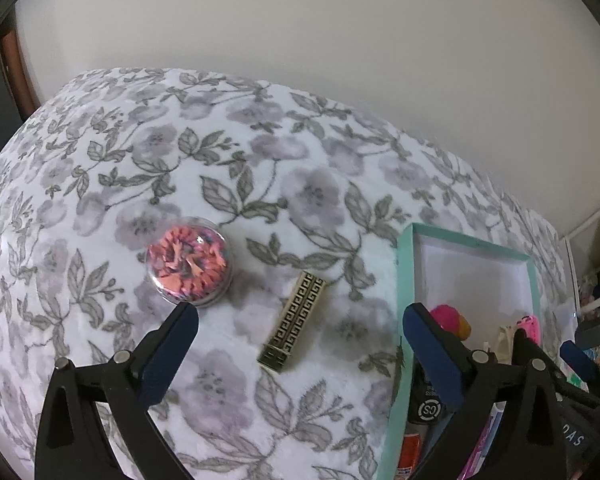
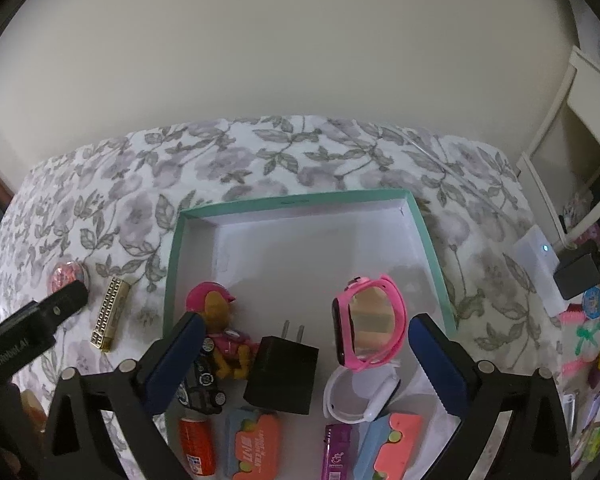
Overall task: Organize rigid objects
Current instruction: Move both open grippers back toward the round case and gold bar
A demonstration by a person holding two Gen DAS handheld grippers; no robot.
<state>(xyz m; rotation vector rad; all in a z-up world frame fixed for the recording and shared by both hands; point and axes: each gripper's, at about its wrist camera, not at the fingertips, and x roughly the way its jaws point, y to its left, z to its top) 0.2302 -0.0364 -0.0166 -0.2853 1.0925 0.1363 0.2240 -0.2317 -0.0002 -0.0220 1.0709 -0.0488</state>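
Note:
A gold patterned lighter lies on the floral cloth between the fingers of my open left gripper, a little beyond the tips. A round clear case of pink shavings sits just past its left fingertip. Both also show in the right wrist view: the lighter and the case. My right gripper is open and empty above the teal box, over a black charger, a pink watch, a white watch and a toy figure.
The teal box lies right of the lighter and holds several small items, including an orange can and a toy car. A white device and clutter sit at the right edge. A wall stands behind the bed.

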